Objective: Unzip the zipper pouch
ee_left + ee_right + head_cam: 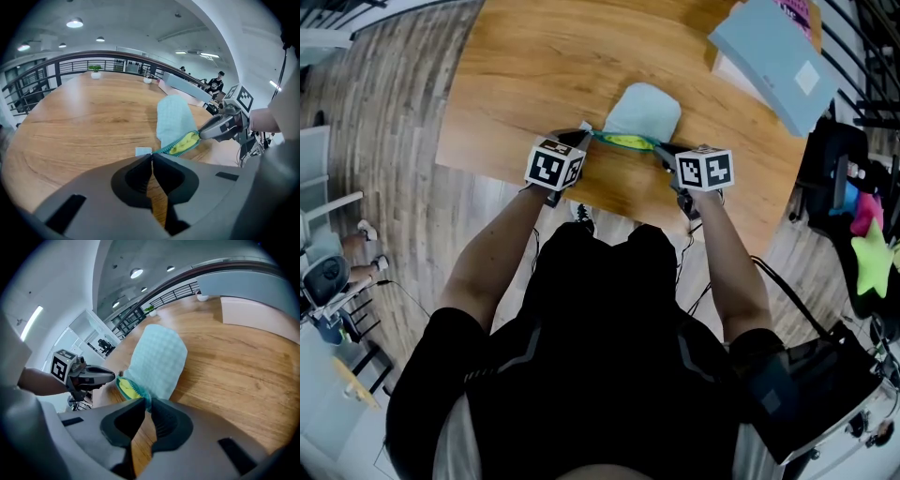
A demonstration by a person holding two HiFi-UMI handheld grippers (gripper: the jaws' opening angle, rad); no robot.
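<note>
Pale blue zipper pouch (pixel 642 111) lies on table (pixel 516 84), mouth open showing yellow.

Between the left tool (pixel 584 134) and the right tool (pixel 661 150), both grey and black, the pouch (pixel 643 111) is pale aqua with a fine checked weave. Its zipper (pixel 605 137) is teal and its lining (pixel 183 144) bright yellow. Each tool's cube (pixel 553 165) is white with black squares. The bench (pixel 534 66) beneath them is honey-brown with wood grain.

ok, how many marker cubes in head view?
2: one black-and-white marker cube on the left gripper, the other on the right gripper, flanking the pale blue fabric zipper pouch.
</note>
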